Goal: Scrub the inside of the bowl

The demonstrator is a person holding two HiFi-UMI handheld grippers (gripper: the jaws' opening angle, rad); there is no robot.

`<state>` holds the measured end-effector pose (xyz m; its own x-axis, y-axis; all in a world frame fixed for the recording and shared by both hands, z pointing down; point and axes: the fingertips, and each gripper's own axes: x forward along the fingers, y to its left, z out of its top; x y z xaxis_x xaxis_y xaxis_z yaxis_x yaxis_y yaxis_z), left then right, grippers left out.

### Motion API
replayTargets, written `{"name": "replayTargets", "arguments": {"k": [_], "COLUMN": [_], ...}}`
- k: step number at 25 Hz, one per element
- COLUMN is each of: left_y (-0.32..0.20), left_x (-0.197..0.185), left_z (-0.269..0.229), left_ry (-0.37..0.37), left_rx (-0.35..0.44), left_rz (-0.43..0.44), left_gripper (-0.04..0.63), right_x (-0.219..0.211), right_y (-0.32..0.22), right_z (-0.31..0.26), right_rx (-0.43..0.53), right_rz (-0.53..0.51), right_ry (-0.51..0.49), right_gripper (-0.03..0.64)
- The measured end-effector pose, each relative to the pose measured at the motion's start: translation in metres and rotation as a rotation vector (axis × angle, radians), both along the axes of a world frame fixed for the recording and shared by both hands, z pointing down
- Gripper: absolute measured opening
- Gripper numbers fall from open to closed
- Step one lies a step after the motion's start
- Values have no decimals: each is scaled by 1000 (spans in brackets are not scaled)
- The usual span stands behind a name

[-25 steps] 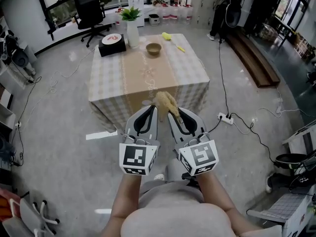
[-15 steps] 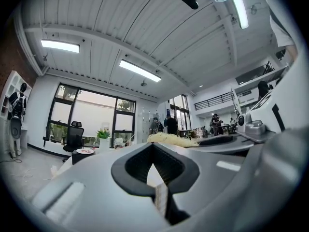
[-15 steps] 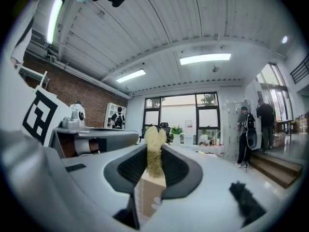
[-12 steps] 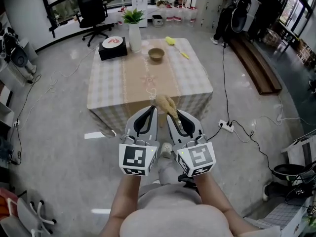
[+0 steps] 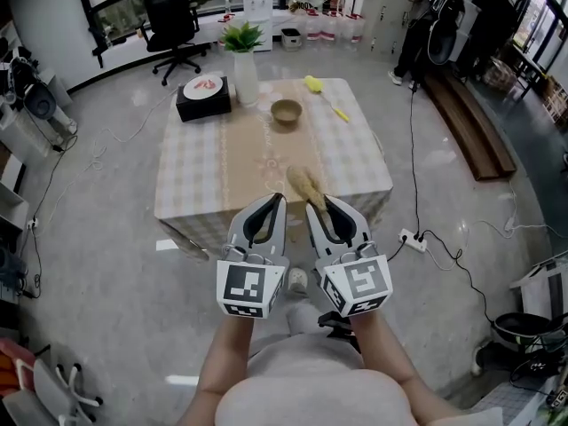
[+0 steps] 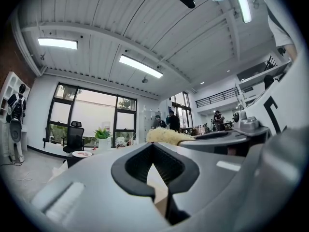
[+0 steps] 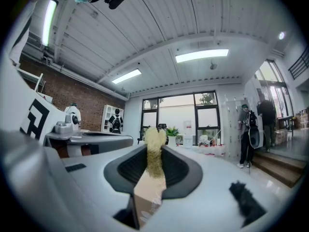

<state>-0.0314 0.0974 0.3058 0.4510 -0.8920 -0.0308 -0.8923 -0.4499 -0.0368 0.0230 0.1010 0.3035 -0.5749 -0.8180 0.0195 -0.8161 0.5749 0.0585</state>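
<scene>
- One bowl [image 5: 286, 112] sits at the table's [image 5: 204, 176] far end, with one brush [image 5: 313, 84] and one plant [image 5: 243, 39] nearby.
- Short of the table: left gripper [image 5: 277, 201] closed and empty; right gripper [image 5: 311, 208] clamps one scrubber [image 5: 300, 183].

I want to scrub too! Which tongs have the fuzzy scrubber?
The right tongs, shut on the tan scrubber; the left tongs are shut and empty.
</scene>
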Motion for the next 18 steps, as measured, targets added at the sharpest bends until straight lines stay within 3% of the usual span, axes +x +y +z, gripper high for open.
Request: {"name": "replayTargets", "arguments": {"k": [18], "left_y": [-153], "left_x": [8], "left_z": [10], "left_ry": [13], "left_rx": [-51], "left_rz": [-47], "left_gripper": [6], "right_x": [9], "right_y": [-160], "right_z": [11], "right_rx": [-51], "right_rz": [-61], "right_ry": [-8], "right_gripper": [86]}}
